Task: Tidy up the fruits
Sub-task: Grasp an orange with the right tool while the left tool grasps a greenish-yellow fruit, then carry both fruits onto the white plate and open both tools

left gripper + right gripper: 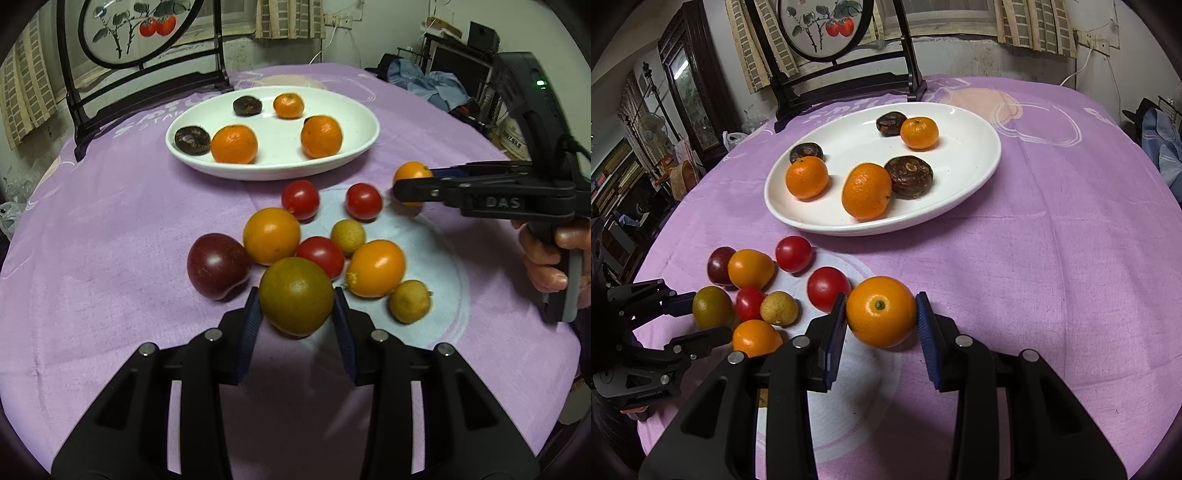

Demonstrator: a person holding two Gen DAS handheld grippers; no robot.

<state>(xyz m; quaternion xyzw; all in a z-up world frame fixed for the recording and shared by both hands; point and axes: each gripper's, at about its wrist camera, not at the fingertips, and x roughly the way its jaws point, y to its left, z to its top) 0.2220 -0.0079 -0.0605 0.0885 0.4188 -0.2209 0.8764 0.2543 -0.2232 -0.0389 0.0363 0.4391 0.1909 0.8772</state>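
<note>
Both grippers at fruit beside the white plate [979, 177] on the purple-covered counter [1052, 266].

Your left gripper [297, 317] has its fingers against the sides of the green-brown fruit [296, 295]; your right gripper [881, 325] brackets an orange fruit [881, 316], its left pad touching and the right just beside it, so a firm clamp cannot be confirmed. Risk: round, smooth skins may slip free, and nudging the touching neighbours, such as the red tomato [320, 256], would set them rolling.

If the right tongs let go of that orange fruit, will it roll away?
Probably a little: the orange fruit looks round and smooth between the right tongs. The purple tablecloth looks soft, so it should stop soon. Its glossy skin may slip.
</note>
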